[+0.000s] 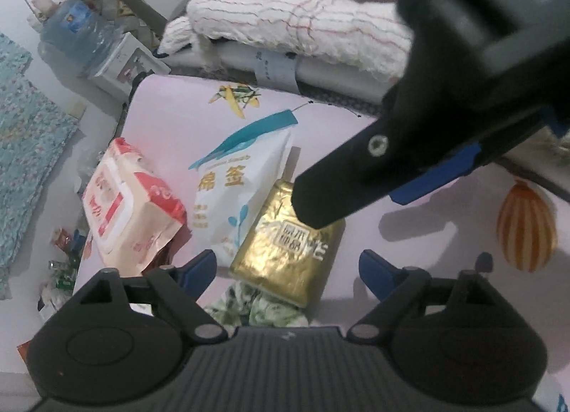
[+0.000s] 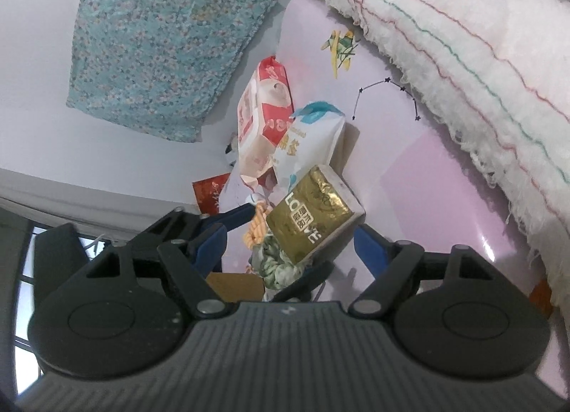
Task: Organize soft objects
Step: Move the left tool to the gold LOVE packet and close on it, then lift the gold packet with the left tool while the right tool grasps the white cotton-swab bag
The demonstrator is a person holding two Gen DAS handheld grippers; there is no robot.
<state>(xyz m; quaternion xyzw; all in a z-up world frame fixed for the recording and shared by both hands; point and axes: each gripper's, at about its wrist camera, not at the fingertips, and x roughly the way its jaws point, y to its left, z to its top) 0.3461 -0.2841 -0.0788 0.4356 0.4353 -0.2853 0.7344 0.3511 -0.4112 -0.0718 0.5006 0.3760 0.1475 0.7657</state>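
Gold tissue pack (image 2: 315, 214): right in front of the right gripper (image 2: 288, 237), lying between its spread blue fingers — nothing pinched yet, as far as the view shows.
Right gripper from the other side: in the left wrist view its black body (image 1: 359, 176) reaches in from above, tip over the gold pack's (image 1: 290, 251) upper end; whether it touches, I cannot tell.
Left gripper (image 1: 288, 264): jaws spread wide and holding nothing, the gold pack just ahead of its fingers.
Green patterned cloth (image 1: 256, 307): crumpled under the near end of the gold pack, closest to the left gripper.
White-and-teal pouch (image 1: 238, 191): just beyond the gold pack, leaning against it.
Red wipes pack (image 1: 131, 209): beside the pouch, further left of both tongs.
Orange knotted rope (image 2: 257, 230): by the right gripper's left finger, next to the cloth.
Pink printed sheet (image 1: 171, 119): the surface under all of it.
White fringed towel (image 2: 463, 55): folded, well beyond to the right — looks already tidied.
Progress: early, I'd judge — packs are roughly lined up, the cloth and rope loose.
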